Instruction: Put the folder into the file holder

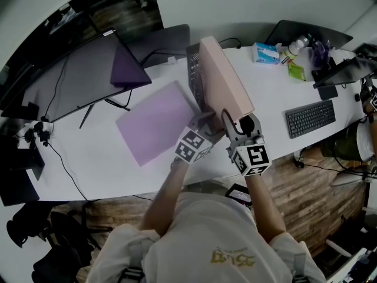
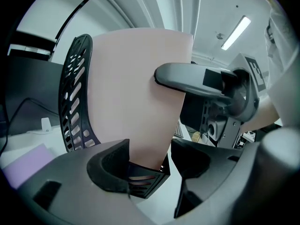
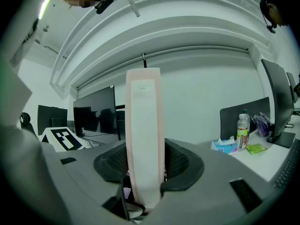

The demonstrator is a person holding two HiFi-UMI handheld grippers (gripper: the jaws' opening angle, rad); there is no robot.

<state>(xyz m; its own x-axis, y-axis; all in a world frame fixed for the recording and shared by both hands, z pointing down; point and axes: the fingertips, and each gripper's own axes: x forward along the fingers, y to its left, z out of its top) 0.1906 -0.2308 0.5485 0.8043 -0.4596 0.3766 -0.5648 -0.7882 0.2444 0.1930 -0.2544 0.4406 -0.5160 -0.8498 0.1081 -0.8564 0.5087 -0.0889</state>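
Both my forearms reach forward, hands close together over the desk's [image 1: 88, 158] near edge. My right gripper [image 1: 231, 122] has its fingers clamped on the pink folder's [image 1: 227, 78] near edge. The folder stands upright at 12 o'clock, lower edge in the black holder [image 2: 75, 97]. My left gripper [image 1: 203, 121], at its 9 o'clock, has its fingers released around the holder's corner.

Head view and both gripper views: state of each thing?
file holder: upright
pink folder: upright, lower end in file holder
right gripper: shut on pink folder's spine
left gripper: open, file holder's corner between its jaws
purple folder: lying flat
monitor: screen dark
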